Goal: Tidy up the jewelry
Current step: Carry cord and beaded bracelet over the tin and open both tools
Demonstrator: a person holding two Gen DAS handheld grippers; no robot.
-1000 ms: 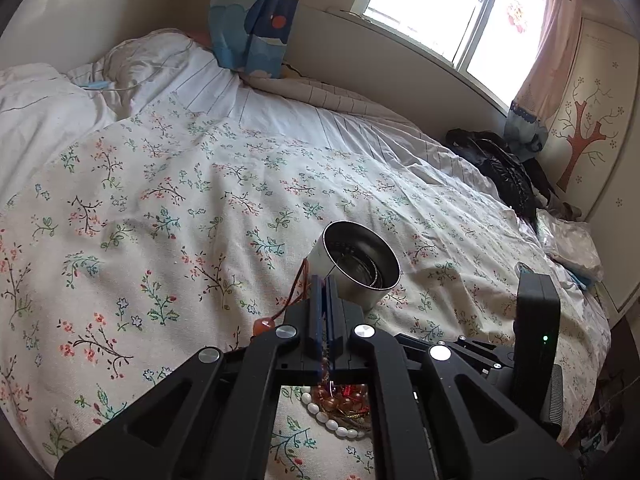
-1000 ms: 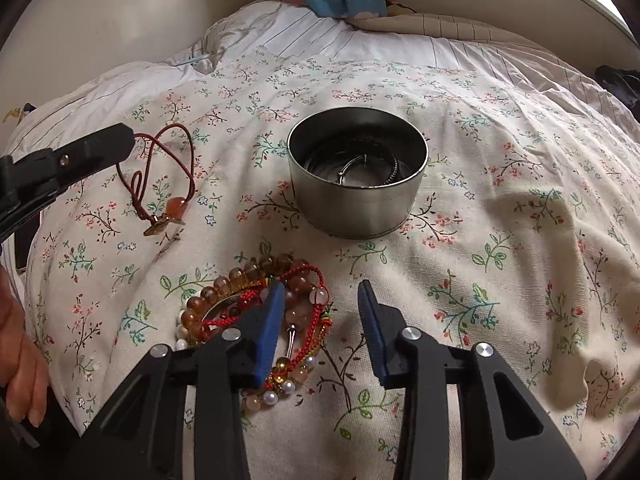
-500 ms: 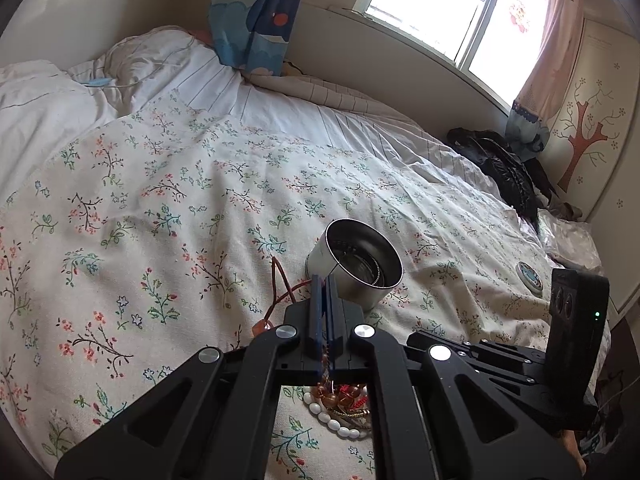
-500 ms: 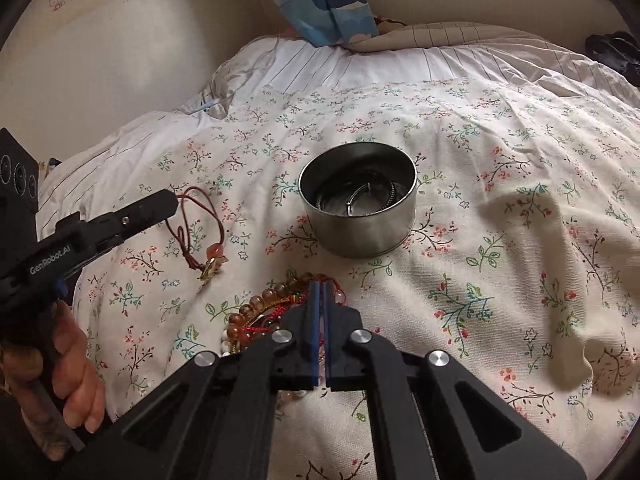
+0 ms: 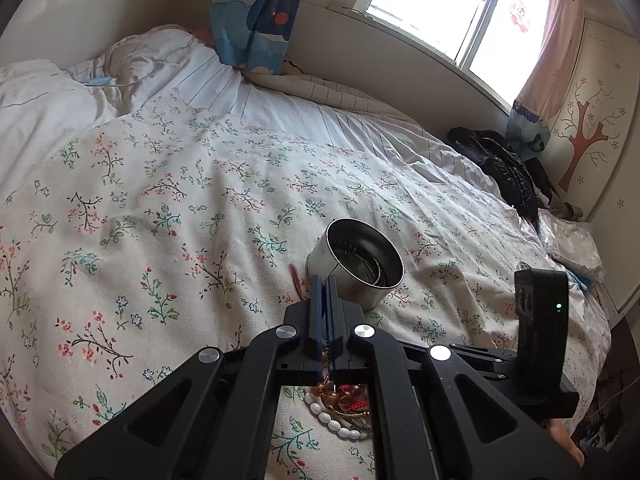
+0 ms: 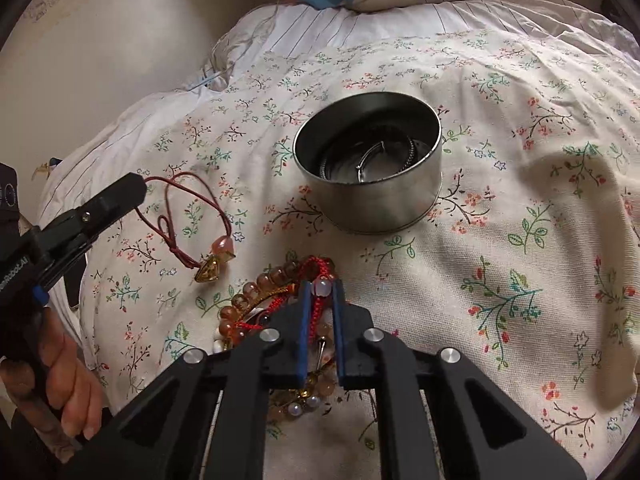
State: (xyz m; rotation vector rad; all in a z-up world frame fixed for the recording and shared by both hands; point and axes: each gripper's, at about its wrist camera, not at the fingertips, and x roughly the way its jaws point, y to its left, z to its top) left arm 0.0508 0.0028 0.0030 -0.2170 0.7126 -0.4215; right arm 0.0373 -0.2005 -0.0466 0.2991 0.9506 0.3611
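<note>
A round steel tin (image 6: 370,168) with a chain and rings inside stands on the floral bedspread; it also shows in the left wrist view (image 5: 358,264). A pile of beaded bracelets (image 6: 256,304) lies in front of it. My right gripper (image 6: 320,292) is shut on a pale-bead bracelet with red thread (image 6: 322,289) from that pile. A red cord necklace with a pink bead and amber pendant (image 6: 210,266) lies left of the pile. My left gripper (image 5: 323,284) is shut, its tip (image 6: 120,194) at the cord's far loop; the pile shows beneath it (image 5: 340,408).
The floral bedspread (image 5: 180,220) covers the bed, with a white duvet (image 5: 44,96) at the far left. Dark clothes (image 5: 500,164) lie by the window wall. A plastic bag (image 5: 568,240) sits at the bed's right edge.
My right gripper closed on the bracelet pile and now grips a bead strand. The left gripper stayed shut and shifted a little; the red cord has moved with it.
</note>
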